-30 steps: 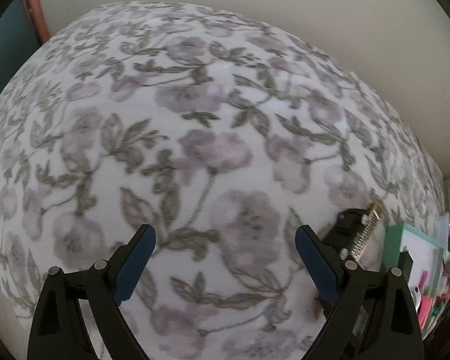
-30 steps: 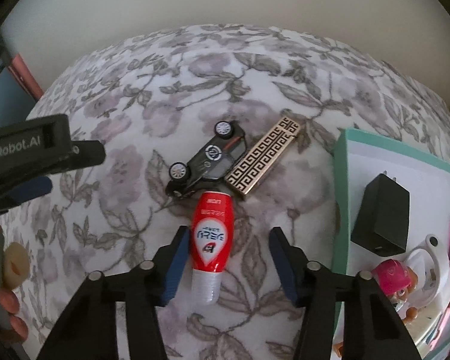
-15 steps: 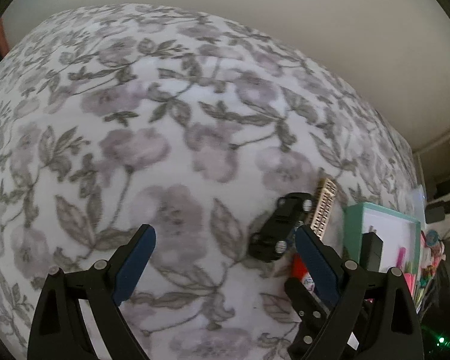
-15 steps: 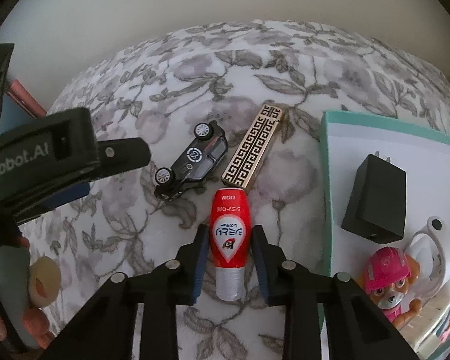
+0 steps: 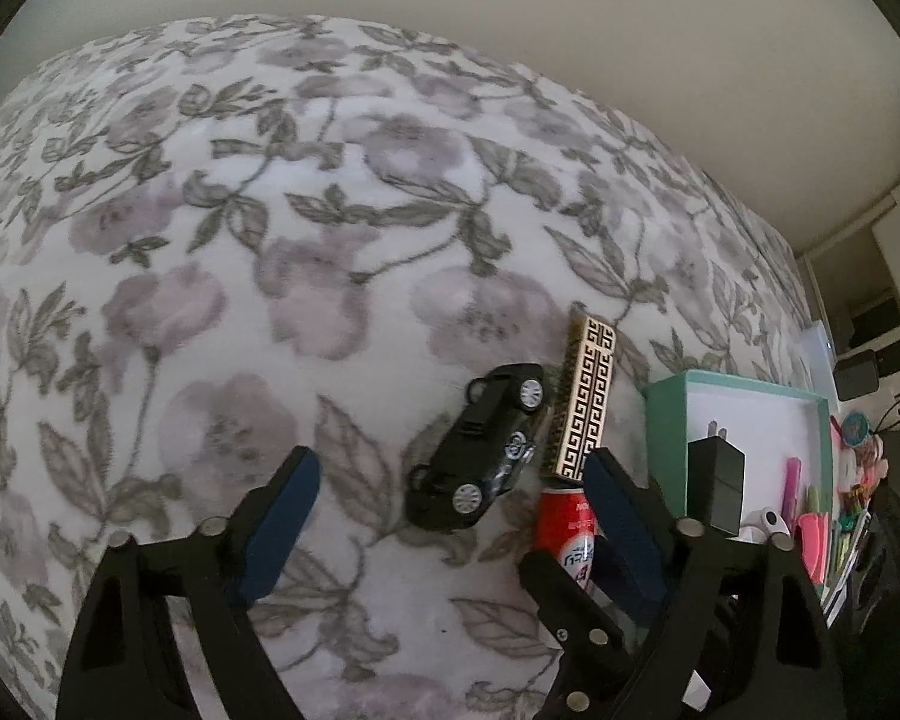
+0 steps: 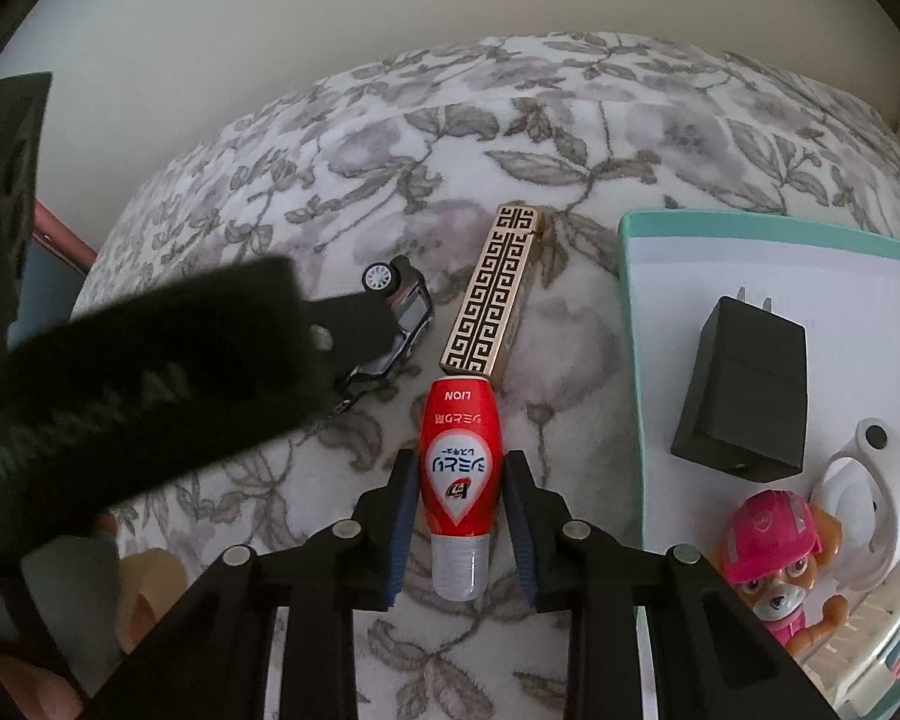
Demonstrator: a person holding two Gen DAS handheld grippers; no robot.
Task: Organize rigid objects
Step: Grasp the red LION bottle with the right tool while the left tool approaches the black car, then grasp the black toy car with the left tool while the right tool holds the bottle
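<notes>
A red squeeze bottle [image 6: 461,450] with a clear cap lies on the floral cover, and my right gripper [image 6: 461,471] is shut on its sides. Its red end [image 5: 567,525] also shows in the left wrist view. Just beyond it lie a gold bar with a black key pattern [image 6: 498,294] [image 5: 588,402] and a black toy car [image 5: 480,450] [image 6: 405,312] on its side. My left gripper [image 5: 450,510] hovers over the car with its jaws closing. The car lies between and just past the fingertips, and no pad touches it.
A teal-rimmed box [image 6: 630,276] [image 5: 666,420] sits to the right, holding a black charger [image 6: 741,384], a pink pup figure [image 6: 768,546] and a white piece [image 6: 870,480]. The left gripper's black body [image 6: 150,372] covers part of the car in the right wrist view.
The right jaws closed onto the red bottle. The left gripper swung right across the cover until the car, gold bar and box came into its view, and its jaws narrowed slightly.
</notes>
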